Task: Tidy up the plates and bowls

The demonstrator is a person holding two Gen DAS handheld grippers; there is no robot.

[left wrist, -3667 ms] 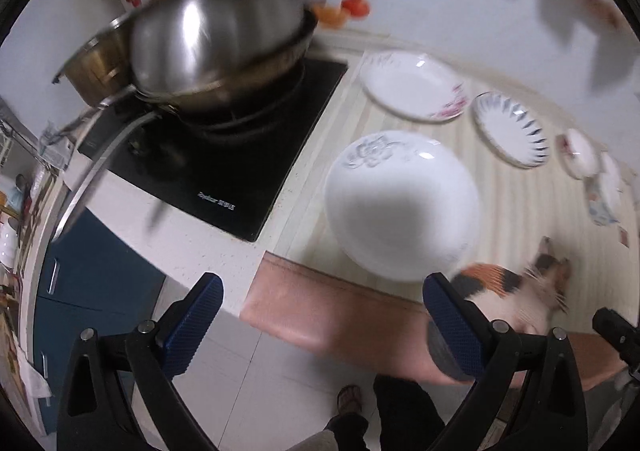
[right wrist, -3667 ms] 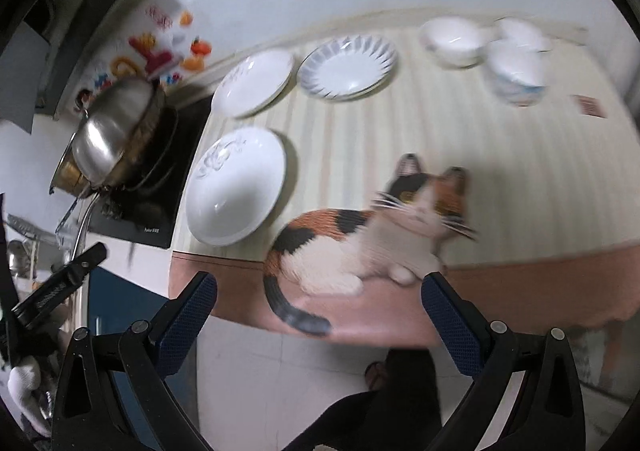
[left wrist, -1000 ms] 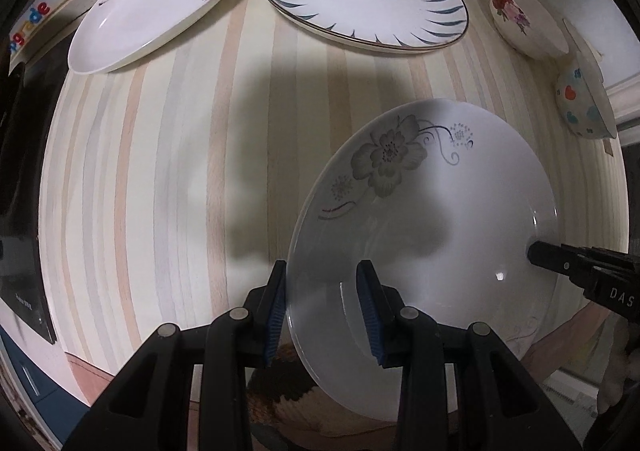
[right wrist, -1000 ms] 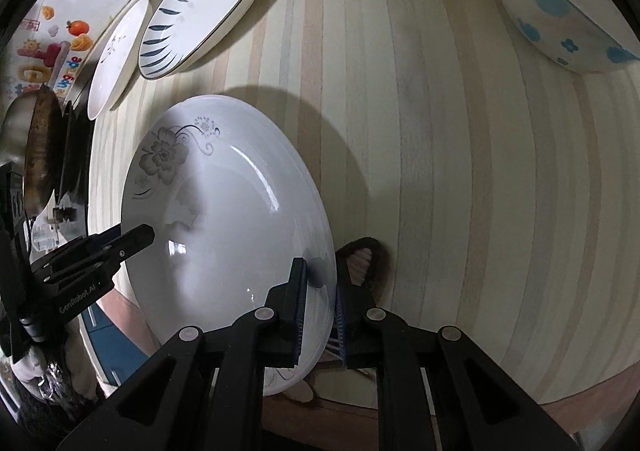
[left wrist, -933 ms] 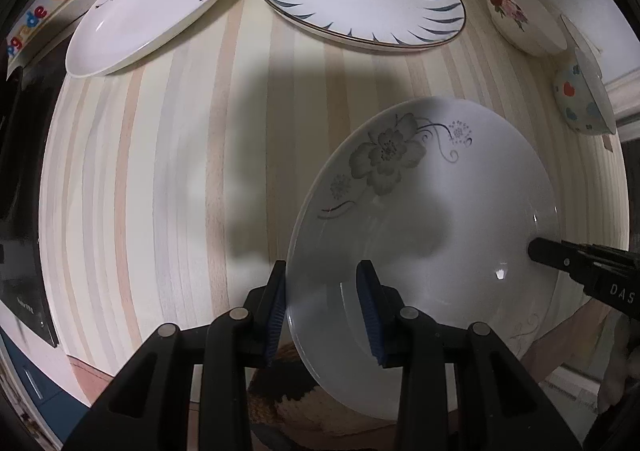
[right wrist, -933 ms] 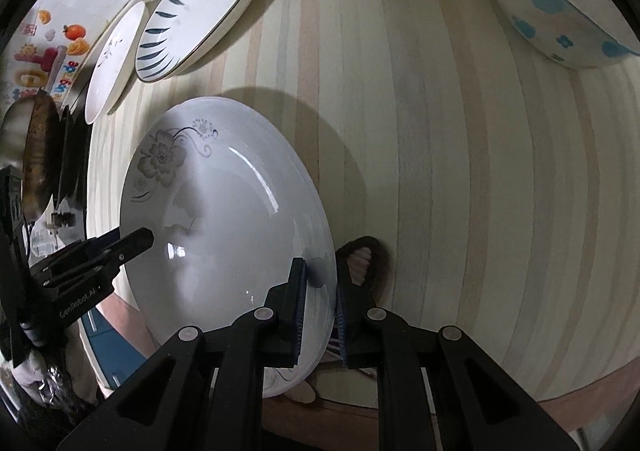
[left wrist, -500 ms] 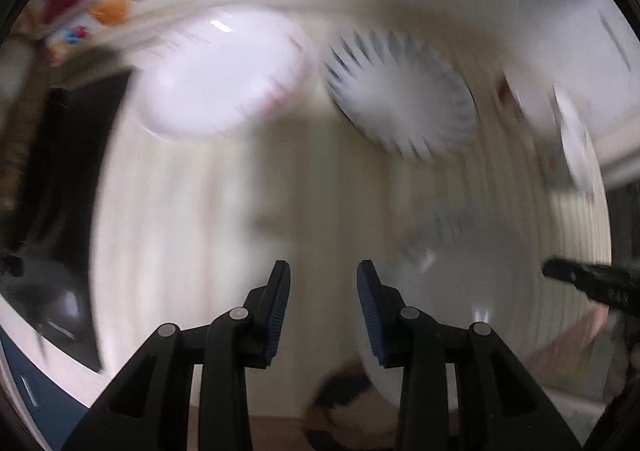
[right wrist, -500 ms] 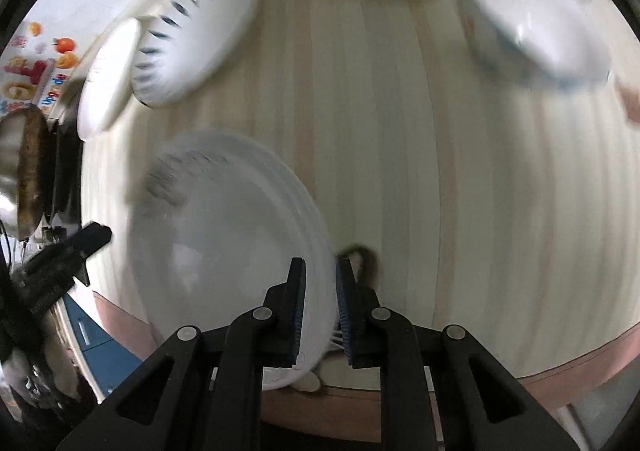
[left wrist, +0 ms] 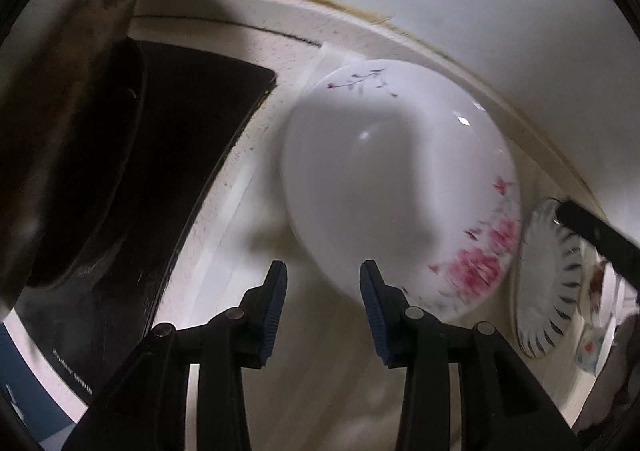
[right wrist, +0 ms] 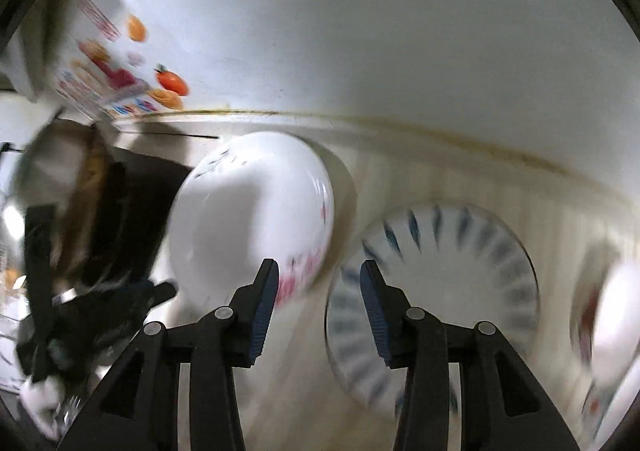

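A white plate with pink flowers (left wrist: 400, 187) lies on the striped mat by the wall. My left gripper (left wrist: 323, 287) is open and empty just in front of its near rim. The same plate (right wrist: 252, 211) shows in the right wrist view, left of a blue-leaf plate (right wrist: 436, 271). My right gripper (right wrist: 316, 287) is open and empty, between the two plates' near edges. The blue-leaf plate (left wrist: 552, 279) also shows at the right in the left wrist view. The grey-flower plate is out of view.
A black induction hob (left wrist: 160, 171) with a metal wok (left wrist: 52, 111) stands left of the plates. Small bowls (right wrist: 616, 307) are blurred at the far right. The white wall (right wrist: 360, 31) with fruit stickers rises right behind the plates.
Both grippers have let go of the grey-flower plate, opened a little, and moved forward to the back row; that plate has left both views.
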